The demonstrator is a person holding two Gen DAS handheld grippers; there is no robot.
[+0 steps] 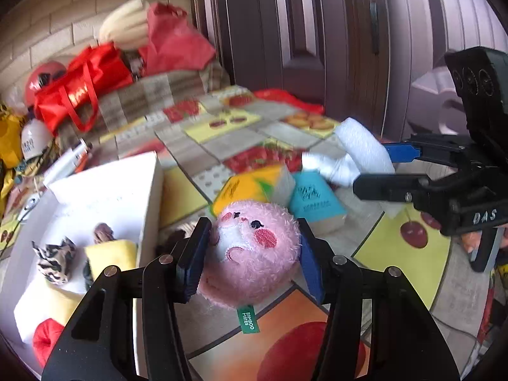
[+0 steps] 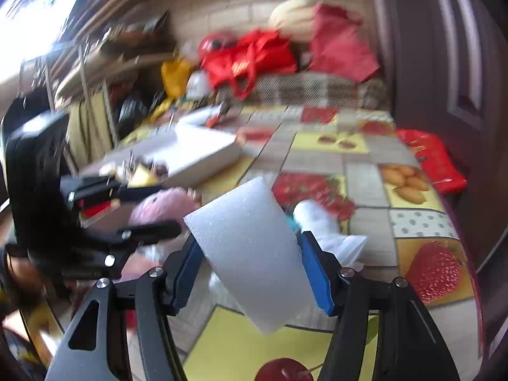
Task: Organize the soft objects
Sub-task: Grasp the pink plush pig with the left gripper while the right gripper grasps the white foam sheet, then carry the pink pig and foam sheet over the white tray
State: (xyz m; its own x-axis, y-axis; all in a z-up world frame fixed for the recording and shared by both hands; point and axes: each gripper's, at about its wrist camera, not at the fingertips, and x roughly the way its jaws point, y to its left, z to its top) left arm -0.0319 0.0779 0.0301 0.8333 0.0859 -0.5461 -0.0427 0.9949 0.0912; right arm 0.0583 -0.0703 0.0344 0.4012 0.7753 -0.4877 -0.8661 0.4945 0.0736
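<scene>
Left hand-held gripper clenched on pink plush ball above the fruit-print worktop, beside the white box; green tag reads "BAMBOO MATES". Right hand-held gripper, marked "DAS", grasping white foam block, lifted clear.

fruit-print tablecloth, white box, perhaps tissue packs

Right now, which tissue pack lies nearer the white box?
The yellow pack; the blue pack lies on its far side, away from the white box.
</scene>
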